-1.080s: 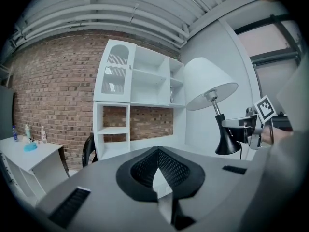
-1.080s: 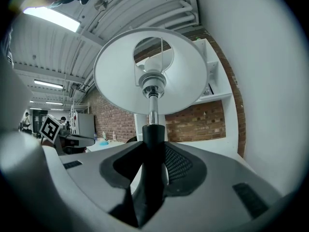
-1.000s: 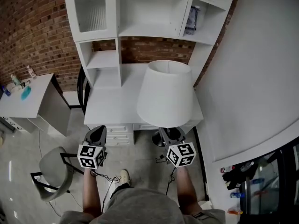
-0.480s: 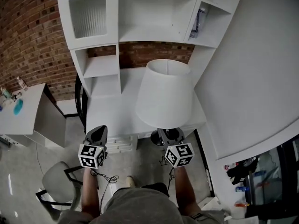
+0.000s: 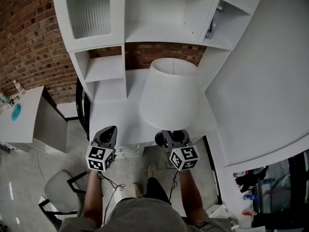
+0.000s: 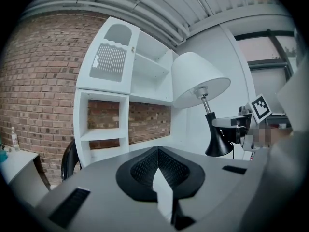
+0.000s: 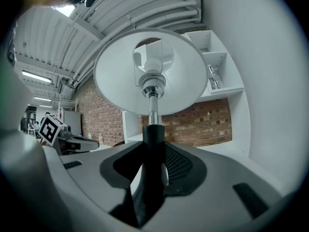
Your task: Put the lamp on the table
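Starting at the far left of the head view, there's a small side table (image 5: 29, 124) against the brick wall (image 5: 29, 42). A grey chair (image 5: 60, 197) sits on the floor below it.

Next comes the left gripper (image 5: 110, 130), held just in front of the white table (image 5: 113, 115). In its own view the left gripper's (image 6: 158, 151) jaws are pressed right together with nothing between them, so it's carrying nothing. Behind it, the white shelf unit (image 5: 101, 69) stands on the back of the table.

Then there's the lamp (image 5: 170, 98), with a big white shade, a chrome stem and a flared black base. It's standing upright, with the shade over the right half of the table. The black base shows right at the table's front edge. Can't tell from these angles whether the base is touching the top or hanging a bit clear of it.

The right gripper (image 5: 173, 135) has it. In the right gripper view the jaws (image 7: 152, 149) are clamped on the black neck of the base, only partly closed because the neck fills the gap. The left gripper view shows the same grip from the side, lamp (image 6: 198, 81) upright.

Further right, a clear bottle (image 5: 212, 27) stands on an upper shelf, and past that is a plain white wall (image 5: 260, 81).
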`<state>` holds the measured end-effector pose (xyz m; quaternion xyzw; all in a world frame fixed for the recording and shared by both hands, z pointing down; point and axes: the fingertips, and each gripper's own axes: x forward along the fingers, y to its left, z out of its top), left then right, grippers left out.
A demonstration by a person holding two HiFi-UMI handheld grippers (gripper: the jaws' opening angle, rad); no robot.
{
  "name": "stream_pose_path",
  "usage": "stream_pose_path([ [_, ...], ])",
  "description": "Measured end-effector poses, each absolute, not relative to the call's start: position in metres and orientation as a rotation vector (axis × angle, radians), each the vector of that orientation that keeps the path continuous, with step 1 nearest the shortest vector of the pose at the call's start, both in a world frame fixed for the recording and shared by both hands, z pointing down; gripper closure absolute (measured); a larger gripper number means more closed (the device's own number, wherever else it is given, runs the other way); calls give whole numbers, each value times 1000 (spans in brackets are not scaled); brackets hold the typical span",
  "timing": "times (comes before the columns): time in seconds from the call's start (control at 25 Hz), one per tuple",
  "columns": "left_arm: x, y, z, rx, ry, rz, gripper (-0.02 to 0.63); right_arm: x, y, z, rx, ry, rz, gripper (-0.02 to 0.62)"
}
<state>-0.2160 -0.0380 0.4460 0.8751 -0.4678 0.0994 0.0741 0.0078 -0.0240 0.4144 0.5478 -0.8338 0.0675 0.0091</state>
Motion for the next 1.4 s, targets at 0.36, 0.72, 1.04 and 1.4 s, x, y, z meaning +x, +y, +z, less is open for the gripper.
stream_pose_path([
  [0.36, -206, -95, 464, 2567, -1458, 278, 601, 15, -102, 433, 1636, -2663, 202, 448],
  [0.72, -190, -164, 490, 2524, -1486, 329, 601, 22, -174, 471, 1528, -2720, 224, 448],
  [1.04, -173, -210, 520, 2500, -1467, 364, 601, 25, -227, 511, 1490, -2710, 217, 448],
  [1.4, -146, -266, 546, 2513, -1436, 351, 601, 26, -292, 545, 1527, -2736, 308, 448],
])
